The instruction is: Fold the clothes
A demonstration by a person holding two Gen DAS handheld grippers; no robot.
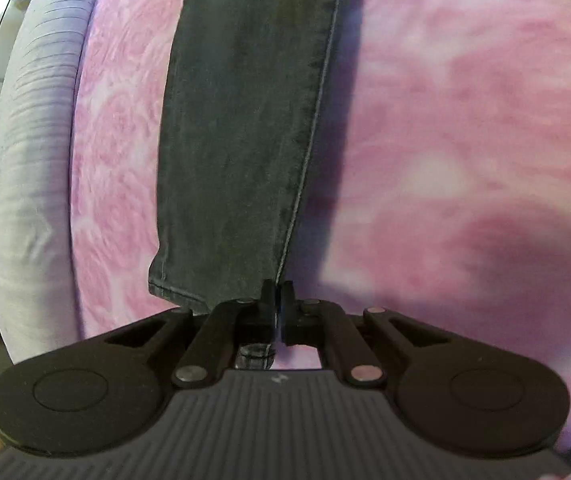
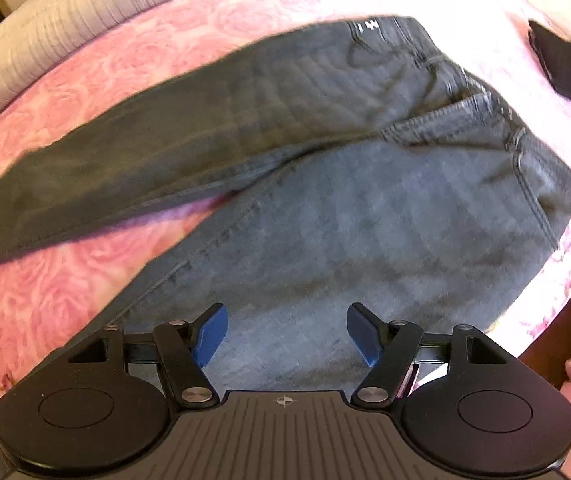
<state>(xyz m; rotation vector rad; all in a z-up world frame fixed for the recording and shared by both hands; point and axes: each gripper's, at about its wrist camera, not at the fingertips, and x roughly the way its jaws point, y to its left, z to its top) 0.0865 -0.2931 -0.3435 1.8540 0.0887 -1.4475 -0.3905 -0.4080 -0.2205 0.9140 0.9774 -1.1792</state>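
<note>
Denim jeans [image 2: 325, 200]: left gripper [image 1: 278, 292] jaws pinch a leg hem, right gripper [image 2: 287, 334] hovers agape.

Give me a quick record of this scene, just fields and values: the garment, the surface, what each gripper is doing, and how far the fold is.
garment: grey jeans, legs spread apart
surface: pink rose-patterned bedspread
left gripper: shut on the hem corner of one jeans leg
right gripper: open, blue pads apart, over the thigh of the nearer leg, holding nothing
other item: dark object on the bed beyond the waistband, too cropped to identify
fold stage: legs not yet laid together
</note>
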